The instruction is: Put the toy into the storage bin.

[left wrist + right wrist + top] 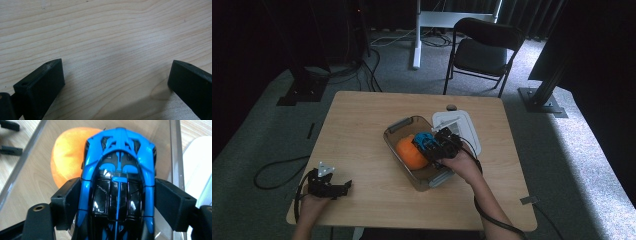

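Observation:
A blue and black toy car (120, 152) sits between the jaws of my right gripper (117, 195), and both pads lie against its sides. The gripper (432, 145) holds the car (424, 140) inside a clear plastic container (399, 125), just above a round orange thing (408, 152) that lies on the container's floor. In the right gripper view the orange thing (67, 162) shows beyond the car's nose. My left gripper (343, 186) rests on the table near its front left corner, open, with bare wood between its jaws (116, 75).
A white lid (462, 125) lies on the table right behind the container. A small dark object (452, 107) sits near the table's far edge. A black folding chair (484, 50) stands beyond the table. Bare wood (357, 135) stretches left of the container.

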Tool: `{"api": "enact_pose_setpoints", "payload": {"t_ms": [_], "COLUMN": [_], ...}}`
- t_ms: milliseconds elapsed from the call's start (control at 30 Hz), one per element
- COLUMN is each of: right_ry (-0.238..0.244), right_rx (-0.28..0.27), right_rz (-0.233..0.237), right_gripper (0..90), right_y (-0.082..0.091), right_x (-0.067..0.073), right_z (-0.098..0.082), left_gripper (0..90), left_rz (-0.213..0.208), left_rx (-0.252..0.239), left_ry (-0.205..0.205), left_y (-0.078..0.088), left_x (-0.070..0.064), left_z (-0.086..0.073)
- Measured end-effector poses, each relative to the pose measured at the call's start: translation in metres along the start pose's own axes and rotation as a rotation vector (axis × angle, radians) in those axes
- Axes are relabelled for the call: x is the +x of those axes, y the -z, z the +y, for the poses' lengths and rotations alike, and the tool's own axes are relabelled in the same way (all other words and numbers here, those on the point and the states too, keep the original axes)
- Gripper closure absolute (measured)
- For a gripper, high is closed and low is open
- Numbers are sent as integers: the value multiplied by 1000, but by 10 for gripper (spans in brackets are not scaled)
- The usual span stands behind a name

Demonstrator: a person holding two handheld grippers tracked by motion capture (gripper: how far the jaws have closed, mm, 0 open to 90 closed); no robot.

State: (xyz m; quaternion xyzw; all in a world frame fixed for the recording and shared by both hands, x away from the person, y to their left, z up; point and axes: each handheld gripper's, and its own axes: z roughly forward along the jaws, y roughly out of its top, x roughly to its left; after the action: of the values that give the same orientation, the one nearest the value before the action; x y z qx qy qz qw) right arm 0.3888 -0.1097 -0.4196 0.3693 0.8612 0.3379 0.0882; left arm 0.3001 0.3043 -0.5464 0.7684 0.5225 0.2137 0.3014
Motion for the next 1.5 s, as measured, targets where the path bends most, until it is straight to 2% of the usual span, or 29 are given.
{"api": "enact_pose_setpoints", "payload": {"t_ms": [33,167,333,667,700,800,1233,1333,1433,1500], "right_ry": [-4,-7,-16,-30,-49,-64,-96,-117,-127,-151], "right_rx": [-6,-7,-10,-48,-60,-65,-74,-85,-94,-111], "right_rz": [11,-2,10,32,27,17,-21,-40,-59,-74], "right_gripper": [234,234,234,206,192,180,167,134,134,134], "right_y": [2,6,8,18,22,25,36,41,43,48], "right_x": [0,-2,-5,-9,-13,-18,-36,-44,-48,-55], "right_z": [0,1,0,-2,-3,-5,-18,-25,-28,-33], "left_gripper": [11,11,11,11,11,11,11,11,11,11], "left_rz": [0,-1,-2,-1,-1,-2,-2,-2,-1,-2], "left_rx": [0,0,-1,0,-1,0,0,1,1,1], "left_ry": [0,-2,-2,-3,-2,-2,-3,-4,-4,-2], "left_y": [0,0,0,0,0,0,0,0,0,0], "left_x": [0,0,0,0,0,0,0,0,0,0], "left_z": [0,0,0,0,0,0,0,0,0,0]}}
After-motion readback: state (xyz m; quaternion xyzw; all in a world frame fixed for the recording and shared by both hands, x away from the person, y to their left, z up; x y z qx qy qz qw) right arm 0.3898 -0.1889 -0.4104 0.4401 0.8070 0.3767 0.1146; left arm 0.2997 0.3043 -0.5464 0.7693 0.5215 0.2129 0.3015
